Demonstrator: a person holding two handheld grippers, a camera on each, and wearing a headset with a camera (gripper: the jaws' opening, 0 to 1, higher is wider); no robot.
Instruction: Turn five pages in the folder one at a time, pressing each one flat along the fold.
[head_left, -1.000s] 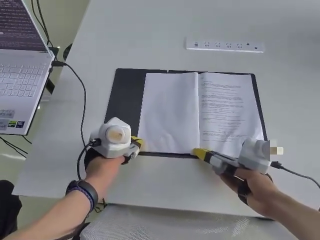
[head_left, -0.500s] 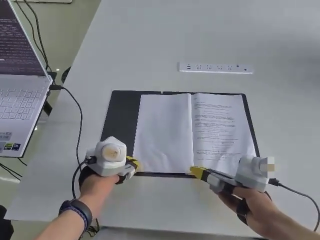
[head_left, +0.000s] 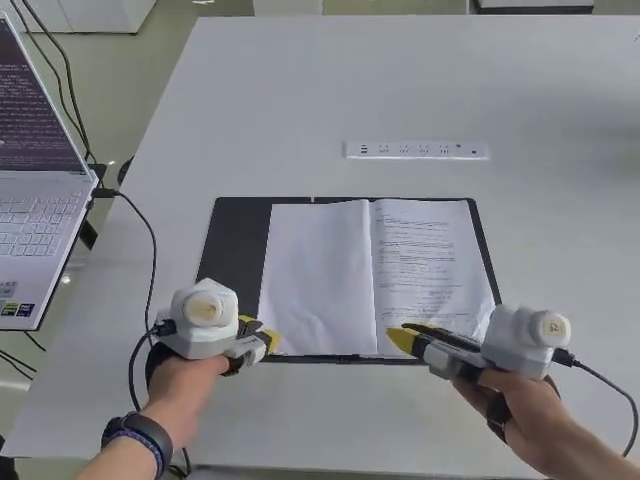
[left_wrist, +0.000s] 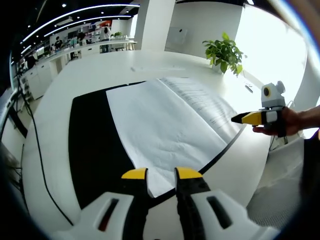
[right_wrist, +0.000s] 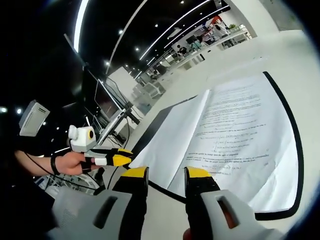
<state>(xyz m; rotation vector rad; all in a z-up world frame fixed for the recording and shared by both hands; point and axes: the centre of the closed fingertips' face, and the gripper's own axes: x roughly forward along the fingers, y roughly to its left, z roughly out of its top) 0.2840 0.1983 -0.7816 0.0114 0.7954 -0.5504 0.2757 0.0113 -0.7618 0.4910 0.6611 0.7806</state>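
Right gripper (head_left: 399, 340), jaws slightly parted and empty, has edged onto the printed page (head_left: 430, 255) near the fold. Left gripper (head_left: 262, 341), also empty, sits at the blank page's (head_left: 315, 270) corner. The black folder (head_left: 235, 250) lies open; next turn likely starting.

This is an open-plan office. An open laptop (head_left: 30, 200) sits just left of a long white table (head_left: 300, 90), which carries a white power strip (head_left: 416, 150). Beyond the table are a potted plant (left_wrist: 225, 54), further desks (left_wrist: 85, 47) and ceiling light strips (left_wrist: 75, 17).
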